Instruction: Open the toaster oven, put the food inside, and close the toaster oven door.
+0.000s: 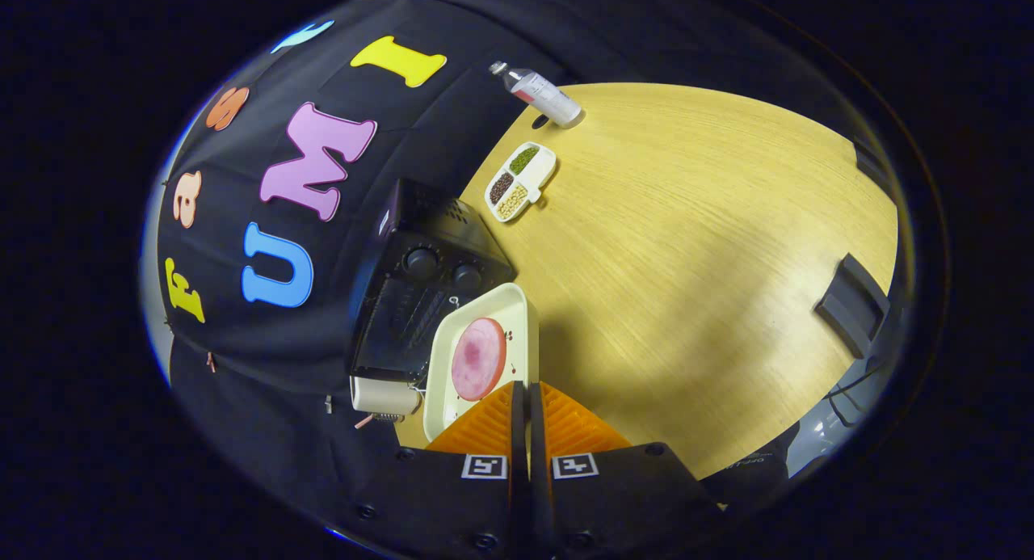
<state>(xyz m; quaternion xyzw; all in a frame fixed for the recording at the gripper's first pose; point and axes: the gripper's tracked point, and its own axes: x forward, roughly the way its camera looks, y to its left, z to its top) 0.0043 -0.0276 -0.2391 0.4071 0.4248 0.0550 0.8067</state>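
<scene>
My gripper (pixel 523 385) is shut on the near rim of a cream tray (pixel 440 402), and its two orange fingers (pixel 485 427) are pressed close together. A round pink slice of meat (pixel 478 358) lies on the tray. Just beyond the tray, against the black cloth wall, stands the black toaster oven (pixel 420 221). It has two round knobs (pixel 421 262) and a dark glass front (pixel 396 326). The tray hangs in front of that glass and covers part of it. I cannot tell whether the door is open.
The light wooden table (pixel 687 261) stretches away beside the oven. On it a white divided dish (pixel 521 182) holds beans and seeds, and a bottle (pixel 537 93) stands farther off. A white box (pixel 384 396) sits by the oven. A black block (pixel 852 301) stands at the table's far side.
</scene>
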